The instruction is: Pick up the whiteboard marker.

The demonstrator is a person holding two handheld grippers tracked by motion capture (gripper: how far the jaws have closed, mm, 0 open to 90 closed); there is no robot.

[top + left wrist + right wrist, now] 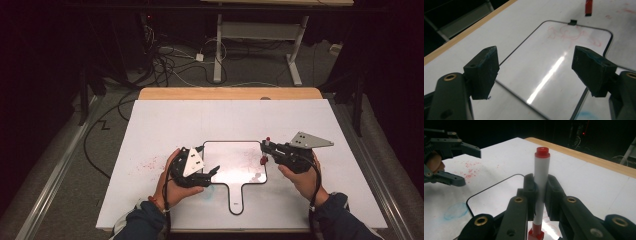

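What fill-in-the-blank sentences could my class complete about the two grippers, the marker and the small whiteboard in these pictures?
1. The right gripper is shut on a white marker with a ____ end cap.
2. The left gripper has its jaws ____, with nothing between them.
3. Faint scribbles on the small whiteboard are ____ in colour.
4. The whiteboard's handle points toward the ____.

Missing words: red; open; red; person

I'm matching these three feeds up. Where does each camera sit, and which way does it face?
High view: above the person's side, facing forward and down on the table; forearms, both hands show.
Left gripper view: on the left gripper, jaws apart, facing the whiteboard.
Right gripper view: on the right gripper, facing the marker it clamps.
Shared: whiteboard in all three.
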